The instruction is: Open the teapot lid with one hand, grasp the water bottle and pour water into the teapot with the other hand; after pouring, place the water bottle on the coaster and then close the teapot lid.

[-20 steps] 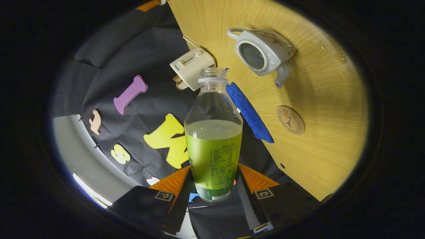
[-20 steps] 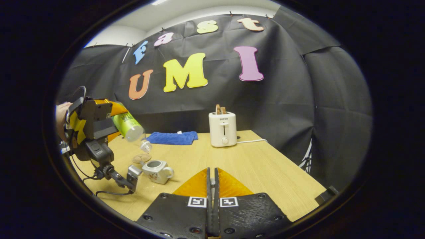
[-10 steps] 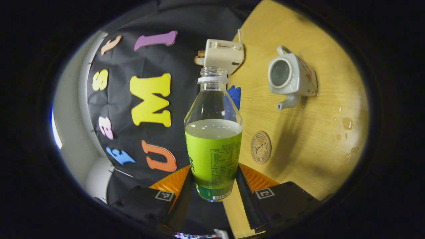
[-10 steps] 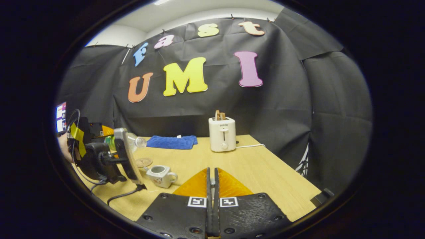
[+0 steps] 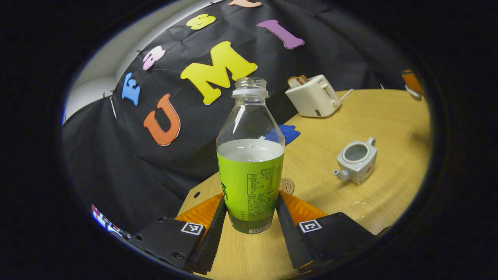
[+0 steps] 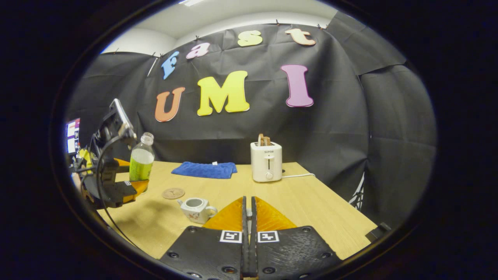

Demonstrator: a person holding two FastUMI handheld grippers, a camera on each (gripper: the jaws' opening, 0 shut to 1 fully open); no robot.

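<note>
left hand-held gripper (image 5: pixel 249 229) clamps the bottle (image 5: pixel 250 163) upright, above the counter (image 5: pixel 381 116) near the coaster (image 5: pixel 287 185). right hand-held gripper (image 6: pixel 249 233) has its fingers pressed together; can't tell if the lid's between them. teapot (image 5: pixel 356 159) is open, likely filled. left: set bottle on coaster, close lid. bottle clear plastic, glossy green label, half full; teapot glazed ceramic; coaster a flat round disc.

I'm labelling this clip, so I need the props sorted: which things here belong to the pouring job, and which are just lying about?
Belongs to the job:
- water bottle, upright, held by the left gripper
- teapot, lid off
- coaster
- right gripper, shut

Just lying about:
- toaster
- blue cloth
- table
</note>
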